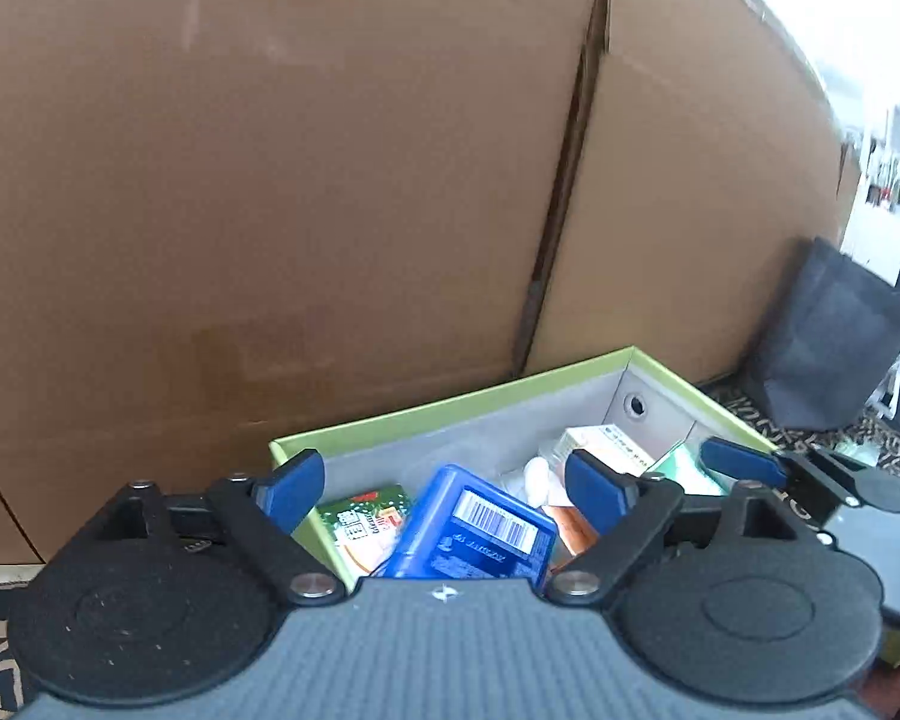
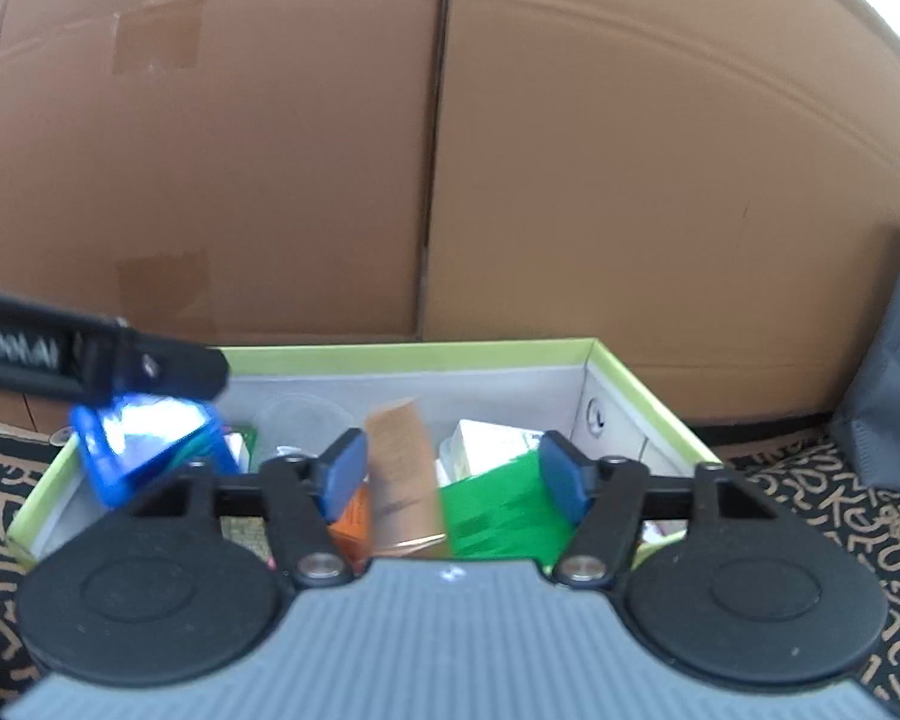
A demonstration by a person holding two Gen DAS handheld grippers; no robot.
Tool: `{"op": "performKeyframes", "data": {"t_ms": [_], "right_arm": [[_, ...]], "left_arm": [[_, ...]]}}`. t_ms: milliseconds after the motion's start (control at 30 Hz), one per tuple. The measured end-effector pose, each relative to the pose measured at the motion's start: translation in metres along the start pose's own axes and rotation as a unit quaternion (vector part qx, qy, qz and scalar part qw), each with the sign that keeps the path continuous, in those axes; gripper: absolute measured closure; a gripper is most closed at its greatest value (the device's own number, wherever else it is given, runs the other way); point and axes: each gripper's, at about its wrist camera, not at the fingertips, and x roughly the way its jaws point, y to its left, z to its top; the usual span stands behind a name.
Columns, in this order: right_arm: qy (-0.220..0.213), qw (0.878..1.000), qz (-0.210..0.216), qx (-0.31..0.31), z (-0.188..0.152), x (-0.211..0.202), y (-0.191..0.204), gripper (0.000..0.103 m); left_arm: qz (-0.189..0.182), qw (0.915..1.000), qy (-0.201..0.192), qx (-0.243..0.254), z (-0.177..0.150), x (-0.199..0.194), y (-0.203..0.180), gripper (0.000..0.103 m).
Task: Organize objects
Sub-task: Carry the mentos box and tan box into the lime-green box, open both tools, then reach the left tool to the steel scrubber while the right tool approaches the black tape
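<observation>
Your left tongs stand spread wide with nothing between the blue pads, hanging over the near-left end of the green-rimmed shoebox. Your right tongs are spread too, empty, poised above the middle of the same shoebox.

Most of the sorting looks done, judging by the load inside. The blue plastic case with the barcode label lies tilted at the left end, partly over a green-and-white packet. In the right wrist view that blue plastic case sits just under the other tool's body. Toward the middle you have a tan carton standing tilted, an orange box beside it, a bright green packet to its right, and a white box behind. A clear plastic cup rests near the back wall.

The patterned rug around the shoebox shows no loose items in these views. What's likely left is settling the tilted pieces flat; whether anything waits out of sight, you can't tell from here.
</observation>
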Motion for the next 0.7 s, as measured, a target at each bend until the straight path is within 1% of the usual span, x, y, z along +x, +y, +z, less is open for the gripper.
{"op": "performKeyframes", "data": {"t_ms": [67, 167, 200, 333, 400, 467, 533, 600, 700], "right_arm": [[-0.009, 1.000, -0.004, 0.001, -0.002, -0.009, 0.001, 0.020], [-0.013, 1.000, -0.005, -0.006, 0.000, -0.022, 0.006, 0.018], [-0.017, 1.000, -0.007, -0.006, 0.001, -0.028, 0.008, 0.017], [-0.045, 0.999, -0.005, 0.001, 0.006, -0.056, 0.018, 0.006], [-0.058, 0.998, -0.001, 0.000, 0.007, -0.068, 0.024, 0.003], [-0.068, 0.998, 0.011, 0.001, 0.003, -0.084, 0.031, 0.000], [-0.070, 0.997, 0.031, 0.002, -0.002, -0.097, 0.040, 0.000], [-0.065, 0.996, 0.052, 0.002, 0.002, -0.102, 0.053, 0.000], [-0.051, 0.995, 0.086, -0.010, -0.009, -0.109, 0.073, 0.000]], "left_arm": [[0.009, 0.9999, -0.007, 0.002, -0.001, -0.006, 0.000, 0.011], [0.013, 0.9996, -0.021, 0.011, -0.003, -0.020, -0.002, 0.011], [0.013, 0.9995, -0.025, 0.011, -0.002, -0.024, 0.002, 0.011], [0.024, 0.9991, -0.035, 0.007, -0.005, -0.041, 0.010, 0.011], [0.032, 0.9986, -0.042, 0.002, -0.011, -0.059, 0.016, 0.011], [0.039, 0.9981, -0.046, -0.011, -0.022, -0.077, 0.023, 0.011], [0.051, 0.9973, -0.048, -0.020, -0.034, -0.089, 0.033, 0.011], [0.069, 0.9960, -0.051, -0.023, -0.050, -0.104, 0.040, 0.011], [0.103, 0.9929, -0.050, -0.030, -0.066, -0.124, 0.056, 0.011]]}}
